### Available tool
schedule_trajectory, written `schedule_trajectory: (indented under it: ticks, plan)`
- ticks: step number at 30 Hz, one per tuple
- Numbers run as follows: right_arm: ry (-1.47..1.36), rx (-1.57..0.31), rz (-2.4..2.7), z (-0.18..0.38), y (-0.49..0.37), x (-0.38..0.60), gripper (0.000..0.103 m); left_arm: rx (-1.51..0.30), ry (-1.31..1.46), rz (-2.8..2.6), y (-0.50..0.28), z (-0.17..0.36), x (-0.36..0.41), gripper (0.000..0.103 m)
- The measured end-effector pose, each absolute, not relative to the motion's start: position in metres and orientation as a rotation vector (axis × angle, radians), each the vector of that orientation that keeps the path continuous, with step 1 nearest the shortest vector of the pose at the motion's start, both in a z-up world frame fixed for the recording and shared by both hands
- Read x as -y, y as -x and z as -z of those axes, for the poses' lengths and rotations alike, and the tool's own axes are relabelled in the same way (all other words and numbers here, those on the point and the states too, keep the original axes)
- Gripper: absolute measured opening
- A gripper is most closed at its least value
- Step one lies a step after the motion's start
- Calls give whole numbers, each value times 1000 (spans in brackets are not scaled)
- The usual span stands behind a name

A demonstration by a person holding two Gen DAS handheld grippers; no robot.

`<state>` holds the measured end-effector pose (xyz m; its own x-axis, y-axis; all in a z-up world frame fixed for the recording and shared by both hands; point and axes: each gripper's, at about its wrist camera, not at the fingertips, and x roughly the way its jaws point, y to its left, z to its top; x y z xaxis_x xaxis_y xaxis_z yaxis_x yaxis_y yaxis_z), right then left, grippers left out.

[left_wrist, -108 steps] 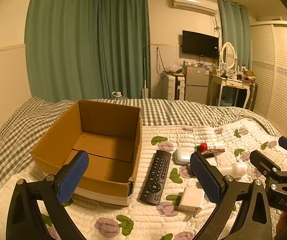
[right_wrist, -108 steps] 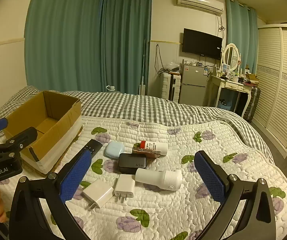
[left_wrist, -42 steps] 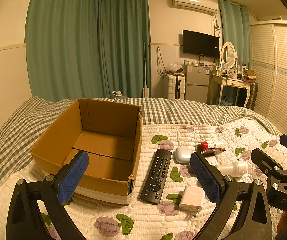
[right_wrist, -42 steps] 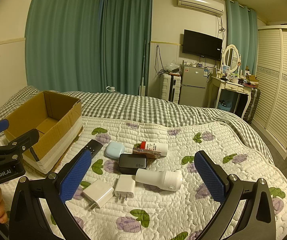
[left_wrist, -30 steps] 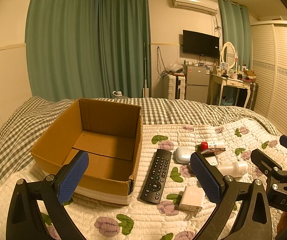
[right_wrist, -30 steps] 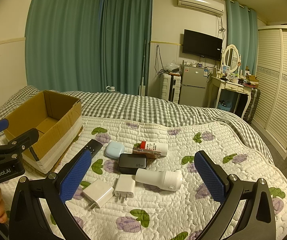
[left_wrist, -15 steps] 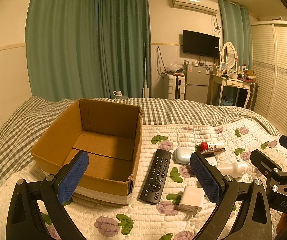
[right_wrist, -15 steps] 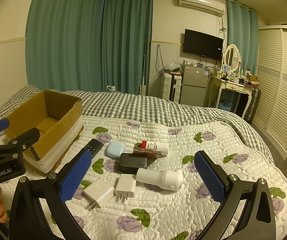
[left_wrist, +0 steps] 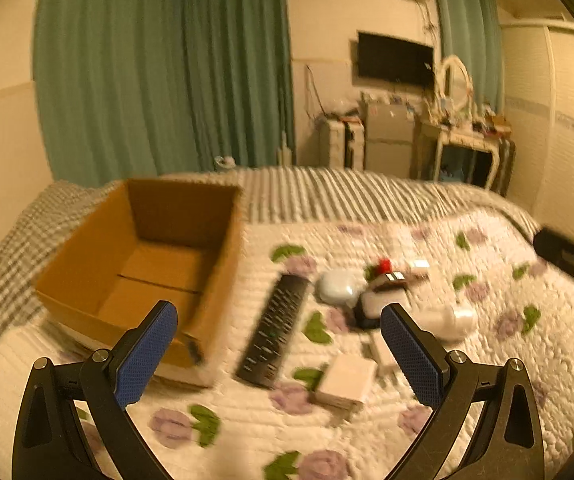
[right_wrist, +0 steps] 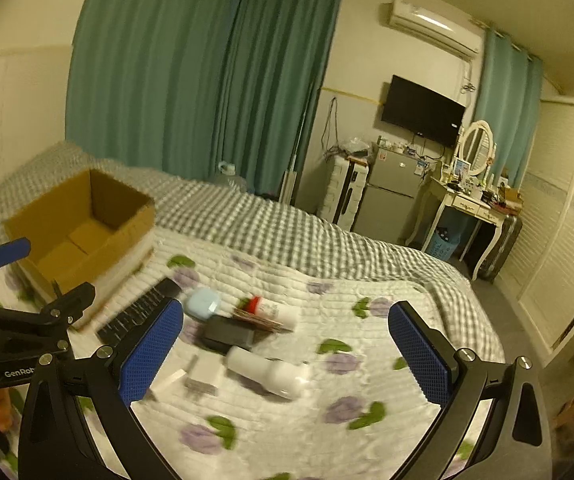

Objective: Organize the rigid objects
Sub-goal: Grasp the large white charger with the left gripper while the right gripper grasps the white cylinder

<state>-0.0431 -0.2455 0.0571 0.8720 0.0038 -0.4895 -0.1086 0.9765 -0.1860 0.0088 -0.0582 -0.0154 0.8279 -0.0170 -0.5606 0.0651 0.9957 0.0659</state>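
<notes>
1. Left gripper [left_wrist: 279, 354]: jaws wide apart, nothing in them, over the quilt [left_wrist: 247, 420].
2. Right gripper [right_wrist: 287, 354]: jaws apart too, empty.
3. Remote [left_wrist: 274, 324] lies just beside cardboard box [left_wrist: 87, 248]; chargers [left_wrist: 347, 380], power bank [right_wrist: 229, 334] etc. clustered right of it.

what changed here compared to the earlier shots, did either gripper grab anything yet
Neither has. Both views have gone blurry and shifted: the left gripper and right gripper have started moving, tilting down toward the items on the quilt. Both are open and empty. The remote, white charger, white bottle and the empty cardboard box lie where they were.
</notes>
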Motion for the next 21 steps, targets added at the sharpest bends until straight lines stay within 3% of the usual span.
schedule_trajectory:
  ticks: [15,17,21]
  plan:
    - [282,-887,-245,28,-39,268,103,-863,-212,139,-46,107,108,100]
    - [308,-926,-258,40,-49,264,98,-877,-222,140,-49,113,110,99]
    - [362,-972,-294,59,-65,254,96,-922,-217,164,-57,124,112,90]
